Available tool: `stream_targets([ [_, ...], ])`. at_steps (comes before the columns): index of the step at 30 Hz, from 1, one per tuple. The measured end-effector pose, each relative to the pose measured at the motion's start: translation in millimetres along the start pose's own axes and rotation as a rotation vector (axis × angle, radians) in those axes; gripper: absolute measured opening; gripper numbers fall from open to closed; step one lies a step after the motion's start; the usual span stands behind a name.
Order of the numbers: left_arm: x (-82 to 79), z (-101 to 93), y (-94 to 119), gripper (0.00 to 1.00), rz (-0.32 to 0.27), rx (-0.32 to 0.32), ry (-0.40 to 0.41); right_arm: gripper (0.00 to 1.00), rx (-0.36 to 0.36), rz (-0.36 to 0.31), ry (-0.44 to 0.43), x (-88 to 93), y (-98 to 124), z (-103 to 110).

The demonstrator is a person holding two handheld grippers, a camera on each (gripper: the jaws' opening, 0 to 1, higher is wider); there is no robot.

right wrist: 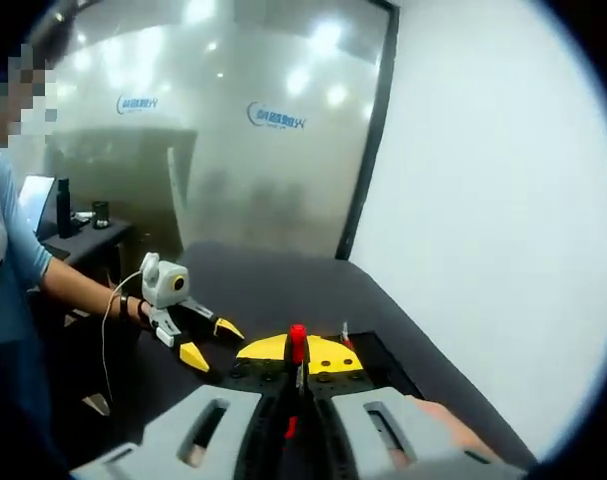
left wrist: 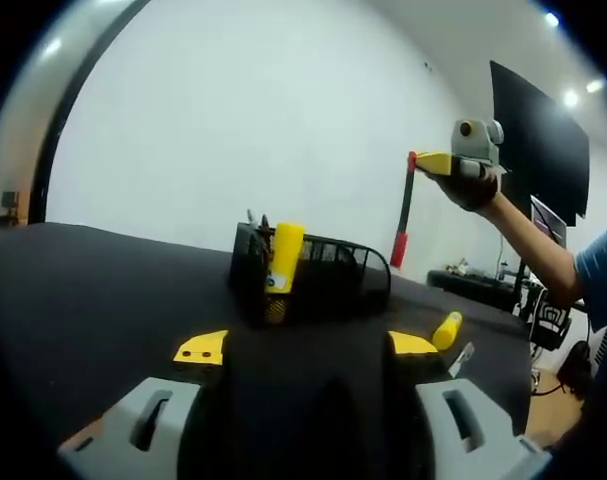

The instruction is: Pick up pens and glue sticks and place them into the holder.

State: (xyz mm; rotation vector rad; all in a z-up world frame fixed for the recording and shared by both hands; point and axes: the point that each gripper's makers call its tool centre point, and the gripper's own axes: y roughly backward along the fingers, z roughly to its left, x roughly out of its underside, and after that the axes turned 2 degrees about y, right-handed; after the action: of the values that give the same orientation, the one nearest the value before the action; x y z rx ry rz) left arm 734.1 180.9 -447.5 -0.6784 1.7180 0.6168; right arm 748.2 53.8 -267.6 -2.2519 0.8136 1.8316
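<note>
Room: plain white wall behind a matte black worktop (left wrist: 83, 300); the right gripper view adds a frosted glass partition with blue logos.
Holder: black wire-mesh desk organiser (left wrist: 323, 275) standing upright on the worktop, straight ahead of the left hand-held gripper.
Holder contents: a yellow cylindrical glue stick (left wrist: 283, 258) stands upright in its left compartment, beside a few thin dark tips — too small to identify.
Loose items: a second yellow glue stick (left wrist: 447, 329) lies on the worktop right of the holder.
Left hand-held gripper (left wrist: 308, 348): grey body, yellow-tipped jaws spread wide, nothing between them, low over the worktop.
Right hand-held gripper (right wrist: 297, 352): yellow-tipped jaws closed on a slim red-and-black pen (left wrist: 404, 210) — in the left gripper view it hangs vertically, raised above the worktop to the right of the holder.
</note>
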Motion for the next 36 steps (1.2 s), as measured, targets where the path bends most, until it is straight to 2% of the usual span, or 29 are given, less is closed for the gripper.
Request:
stream_targets([
  [5,-0.5,-2.7,-0.9,0.60,-0.007,0.000,0.009,0.02,0.002,-0.023,-0.024,-6.0,-0.6,-8.2],
  [12,-2.2,4.2,-2.3,0.62,-0.008,-0.002,0.012,0.02,0.004,-0.056,-0.041,-15.8,-0.5,-17.7],
  [18,-0.7,7.1,-4.3,0.68,0.003,-0.010,0.005,0.02,0.012,-0.078,-0.045,-23.1,-4.3,-24.7],
  [24,-3.7,6.4,-4.3,0.74,-0.012,-0.002,0.012,0.02,0.006,-0.100,-0.057,-26.6,-11.7,-31.3],
  [32,-6.5,5.2,-4.5,0.80,-0.028,0.005,0.012,0.02,0.004,-0.130,-0.099,-32.6,-16.5,-47.1],
  [36,-5.8,4.0,-5.6,0.85,-0.027,0.002,0.000,0.02,0.026,-0.137,-0.103,-38.1,-18.5,-58.9],
])
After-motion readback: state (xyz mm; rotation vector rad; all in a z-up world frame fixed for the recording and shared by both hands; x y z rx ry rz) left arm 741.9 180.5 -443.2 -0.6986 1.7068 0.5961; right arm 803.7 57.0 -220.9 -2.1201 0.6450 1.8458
